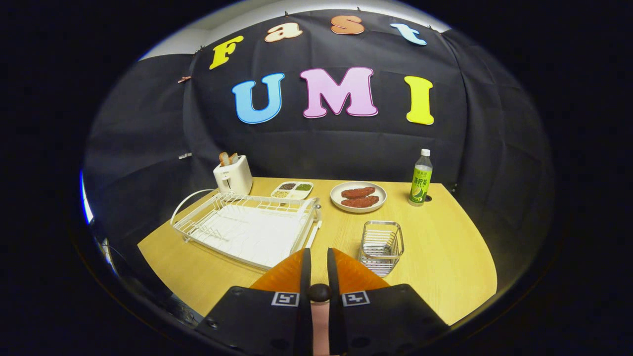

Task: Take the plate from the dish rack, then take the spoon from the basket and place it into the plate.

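Your gripper (pixel 316 257) hangs above the near edge of the bench (pixel 445 257), its fingers (pixel 305 269) drawn narrow with only a slim gap between them. An orange piece sits on either side of the fingers; whether it is a held thing or part of the gripper cannot be told.

The rack (pixel 247 227) lies just ahead of the fingers on the left; no plate is evident standing in it. The one plate (pixel 358 197) seen sits beyond the basket (pixel 381 245), near the bottle (pixel 421 179), and carries two reddish-brown pieces. The basket stands just ahead of the fingers on the right; a spoon in it cannot be made out through the wire.

Judgement: the spoon step appears next. Open the fingers before descending, come straight down into the basket, and grip the handle, not the wire. A toaster (pixel 232 175) stands behind the rack, well apart.
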Action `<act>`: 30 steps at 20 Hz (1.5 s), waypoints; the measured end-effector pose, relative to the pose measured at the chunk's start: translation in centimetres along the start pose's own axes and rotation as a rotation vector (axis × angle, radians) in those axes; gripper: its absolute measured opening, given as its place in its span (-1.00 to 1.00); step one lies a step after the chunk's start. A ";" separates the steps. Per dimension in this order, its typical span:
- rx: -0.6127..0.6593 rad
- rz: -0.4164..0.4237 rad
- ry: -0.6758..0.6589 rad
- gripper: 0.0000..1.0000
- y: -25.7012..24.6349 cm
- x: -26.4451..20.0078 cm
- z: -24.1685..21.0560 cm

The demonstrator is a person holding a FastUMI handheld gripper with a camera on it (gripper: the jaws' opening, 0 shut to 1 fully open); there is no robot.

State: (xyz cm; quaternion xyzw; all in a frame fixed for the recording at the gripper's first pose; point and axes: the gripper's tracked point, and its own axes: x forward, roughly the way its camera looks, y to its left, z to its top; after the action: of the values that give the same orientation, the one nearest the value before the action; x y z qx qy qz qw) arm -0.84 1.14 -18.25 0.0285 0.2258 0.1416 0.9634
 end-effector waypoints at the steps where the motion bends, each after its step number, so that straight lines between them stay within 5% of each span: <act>1: -0.003 -0.008 -0.009 -0.67 0.2 0.6 -0.5; 8: 0.052 -0.045 -0.028 -0.67 0.2 1.8 -3.5; 17: 0.077 -0.041 0.116 -0.63 -0.5 -1.2 -9.2; 24: 0.102 -0.024 0.148 -0.54 -1.2 -1.4 -8.5; 27: 0.080 0.027 0.148 0.46 -0.8 -2.0 -7.7; 30: 0.023 0.083 0.131 0.99 -1.4 -2.7 -5.6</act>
State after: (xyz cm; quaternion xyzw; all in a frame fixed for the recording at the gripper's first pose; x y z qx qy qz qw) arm -5.26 -0.98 -22.24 0.0398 0.2884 0.1804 0.9395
